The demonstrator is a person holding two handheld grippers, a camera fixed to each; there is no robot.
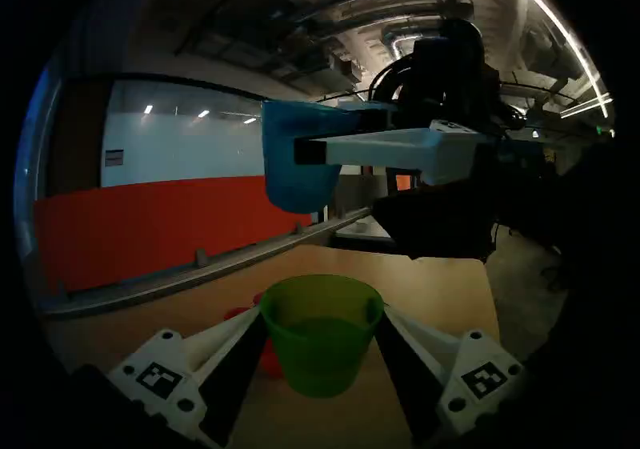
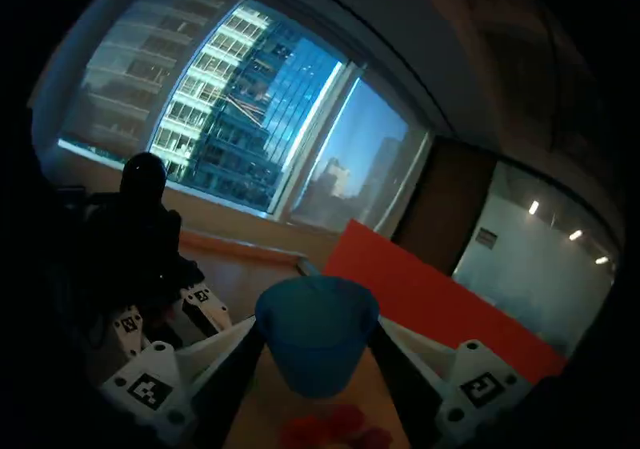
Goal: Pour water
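Wooden tabletop is being dimly lit beneath both grippers. A green cup is being clamped upright between the fingers of the left gripper. A blue cup is being pinched by the right gripper, above and beyond the green one. Red items below are being blurred, and neither cup's contents can be told.

The tapered green plastic cup is looking smooth and translucent, with a slight gloss on its wall. The tapered blue plastic cup is looking smooth and semi-matt, and faintly see-through near the rim. The left tool and right tool are showing matt white plastic fingers with black inner faces and printed black-and-white tags. The pale wooden surface is appearing smooth, with a soft sheen.
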